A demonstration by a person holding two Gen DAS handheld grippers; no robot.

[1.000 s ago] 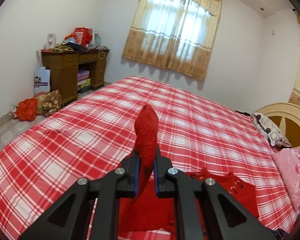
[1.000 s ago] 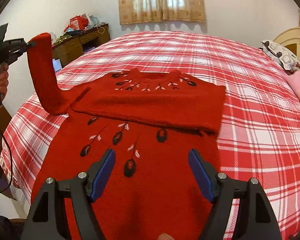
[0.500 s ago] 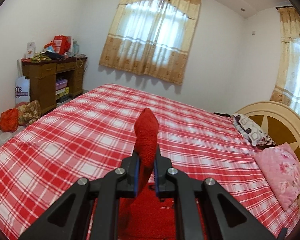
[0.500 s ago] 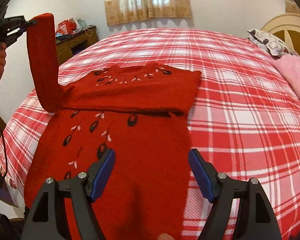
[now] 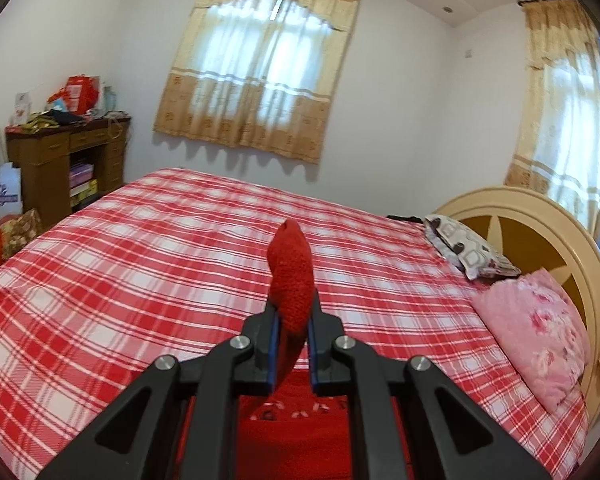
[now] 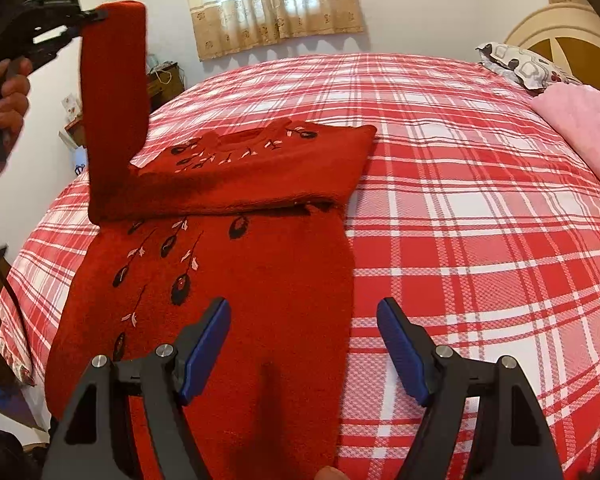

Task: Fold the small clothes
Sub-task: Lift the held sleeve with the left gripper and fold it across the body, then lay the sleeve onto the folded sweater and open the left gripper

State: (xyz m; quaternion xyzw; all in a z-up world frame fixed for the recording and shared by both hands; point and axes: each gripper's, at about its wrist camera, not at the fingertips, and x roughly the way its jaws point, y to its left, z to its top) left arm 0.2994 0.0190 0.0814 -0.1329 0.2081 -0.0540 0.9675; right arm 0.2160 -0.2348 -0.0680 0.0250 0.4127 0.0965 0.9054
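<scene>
A red knitted sweater [image 6: 236,288] with dark leaf embroidery lies on the red plaid bed [image 6: 480,220]. Its right sleeve lies folded across the chest. My left gripper [image 5: 292,312] is shut on the cuff of the left sleeve [image 5: 291,276]. In the right wrist view that left sleeve [image 6: 114,108] stands up almost vertical from the shoulder, held high by the left gripper [image 6: 96,16] with a hand [image 6: 10,96] on its handle. My right gripper [image 6: 304,320] hovers open over the sweater's lower right edge, with nothing between its fingers.
Pillows, one patterned grey [image 5: 468,252] and one pink floral [image 5: 540,324], lie by the cream headboard [image 5: 540,220] at the right. A wooden desk [image 5: 64,164] piled with things stands by the far left wall. Curtained windows [image 5: 260,68] are behind the bed.
The left gripper has carried the sleeve cuff up and to the right, so the sleeve now stands nearly upright. The right gripper has shifted right toward the sweater's edge, still open.
</scene>
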